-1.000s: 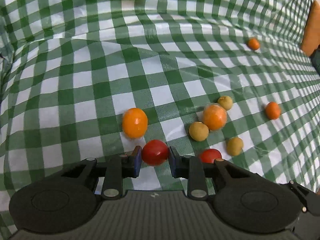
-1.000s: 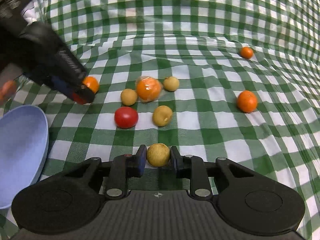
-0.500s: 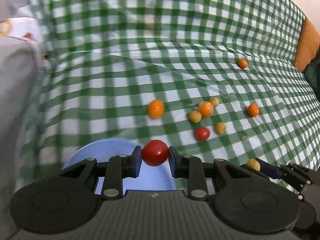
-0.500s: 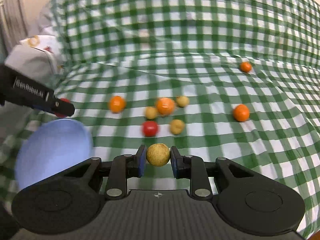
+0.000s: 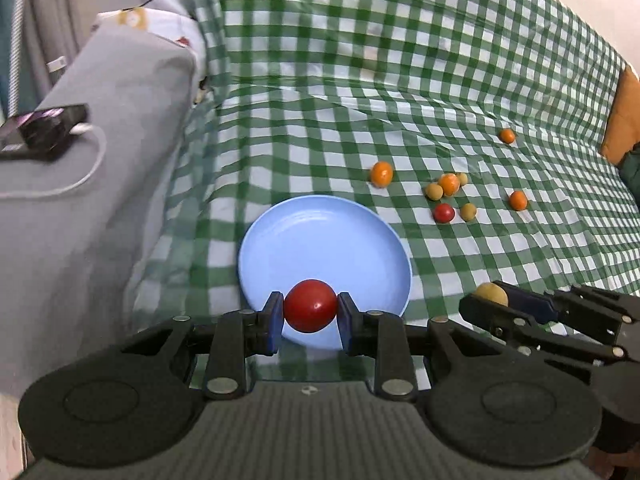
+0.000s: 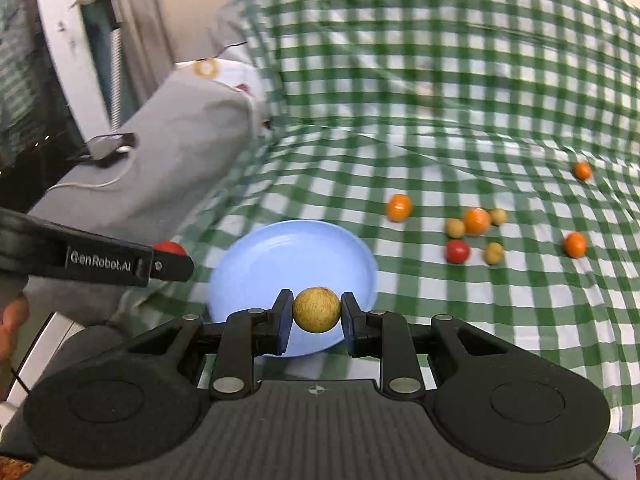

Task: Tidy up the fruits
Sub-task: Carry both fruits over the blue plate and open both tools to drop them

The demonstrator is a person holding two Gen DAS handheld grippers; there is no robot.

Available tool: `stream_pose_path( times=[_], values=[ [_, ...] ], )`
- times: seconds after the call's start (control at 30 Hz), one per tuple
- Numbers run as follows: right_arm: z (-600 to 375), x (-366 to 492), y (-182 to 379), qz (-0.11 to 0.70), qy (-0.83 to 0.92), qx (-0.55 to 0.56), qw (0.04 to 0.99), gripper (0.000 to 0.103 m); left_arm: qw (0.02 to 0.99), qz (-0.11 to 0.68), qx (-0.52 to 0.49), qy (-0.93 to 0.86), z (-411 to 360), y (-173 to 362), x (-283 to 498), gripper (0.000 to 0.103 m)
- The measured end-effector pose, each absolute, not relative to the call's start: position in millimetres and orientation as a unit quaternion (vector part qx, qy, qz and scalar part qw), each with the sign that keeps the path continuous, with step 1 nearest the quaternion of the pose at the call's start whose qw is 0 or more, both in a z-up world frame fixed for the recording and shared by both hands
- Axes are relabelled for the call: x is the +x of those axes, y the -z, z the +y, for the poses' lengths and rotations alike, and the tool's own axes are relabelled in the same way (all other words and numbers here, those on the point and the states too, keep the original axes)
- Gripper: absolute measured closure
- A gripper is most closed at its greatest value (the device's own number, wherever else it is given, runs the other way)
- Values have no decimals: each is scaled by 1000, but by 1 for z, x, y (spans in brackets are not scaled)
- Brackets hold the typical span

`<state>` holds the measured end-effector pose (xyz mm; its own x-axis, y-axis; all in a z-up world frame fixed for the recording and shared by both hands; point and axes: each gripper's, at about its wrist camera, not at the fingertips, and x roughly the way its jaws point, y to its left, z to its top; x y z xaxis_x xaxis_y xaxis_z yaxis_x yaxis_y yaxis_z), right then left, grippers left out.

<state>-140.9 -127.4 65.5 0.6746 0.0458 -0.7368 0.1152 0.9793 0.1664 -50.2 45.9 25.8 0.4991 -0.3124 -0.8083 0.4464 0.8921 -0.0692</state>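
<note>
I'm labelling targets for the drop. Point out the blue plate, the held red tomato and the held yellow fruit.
blue plate (image 5: 320, 240): left wrist view, bare centre.
red tomato (image 5: 310, 305): left wrist view, front face.
yellow fruit (image 6: 316, 309): right wrist view, front face.

Green-and-white checked cloth spread over the surface. On it: a blue plate; near the plate, one orange fruit; farther right, a small bunch of orange, yellow and red fruits; two more orange fruits well apart.
</note>
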Motion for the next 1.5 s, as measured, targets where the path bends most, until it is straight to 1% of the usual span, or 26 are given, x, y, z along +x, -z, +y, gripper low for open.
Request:
stream_pose_path(
  times=[0.17,0.47,0.8,1.03,1.23,1.5],
  values=[
    [-102,-146,-76,406,7,86,910,76,866,449,54,214,74,-28,-69,72],
    [-78,-155,-83,413,-4,69,908,76,872,438,52,211,83,-28,-80,72],
    [-78,-154,-81,417,-1,68,906,76,873,439,53,206,83,-25,-73,72],
    [-85,-141,-73,426,10,74,902,76,870,448,53,200,76,-21,-52,72],
    [-99,-118,-61,428,24,81,900,76,868,449,71,199,54,-12,-26,72],
    [-129,-78,-26,457,38,98,883,76,854,470,88,204,16,12,15,72]
  ],
)
